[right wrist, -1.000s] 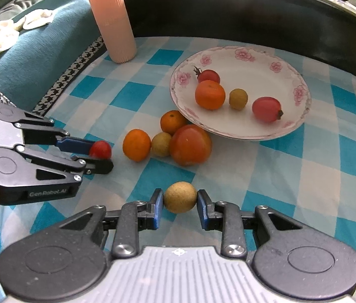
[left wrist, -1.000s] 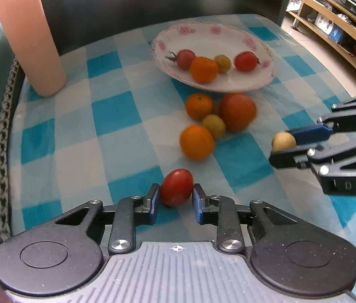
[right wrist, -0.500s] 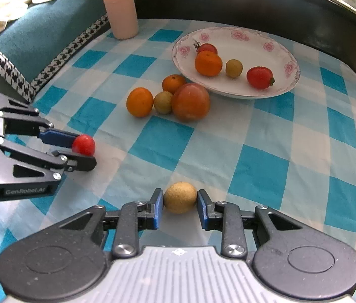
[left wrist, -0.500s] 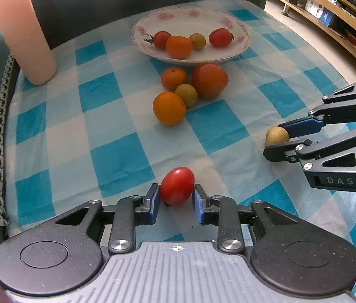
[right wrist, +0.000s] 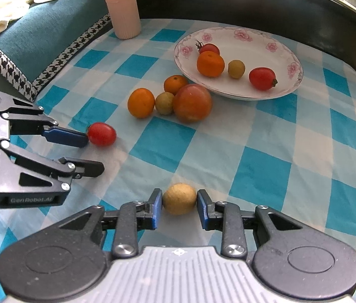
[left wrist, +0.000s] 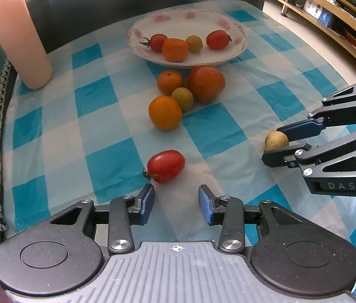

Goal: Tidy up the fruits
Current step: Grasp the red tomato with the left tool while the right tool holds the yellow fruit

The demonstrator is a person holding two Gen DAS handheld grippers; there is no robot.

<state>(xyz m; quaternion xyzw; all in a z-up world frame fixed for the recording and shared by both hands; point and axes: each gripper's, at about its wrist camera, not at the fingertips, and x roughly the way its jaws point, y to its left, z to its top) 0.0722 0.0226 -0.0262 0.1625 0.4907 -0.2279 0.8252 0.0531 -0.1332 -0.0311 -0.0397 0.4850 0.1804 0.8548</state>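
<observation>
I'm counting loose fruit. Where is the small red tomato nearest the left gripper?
In the left wrist view the small red tomato lies on the checked cloth just beyond the opening left hand-held gripper, free of its pads.

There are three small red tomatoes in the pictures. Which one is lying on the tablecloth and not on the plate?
The cherry tomato just ahead of the left gripper, whose jaws are opening. The other two sit on the flowered plate.
</observation>
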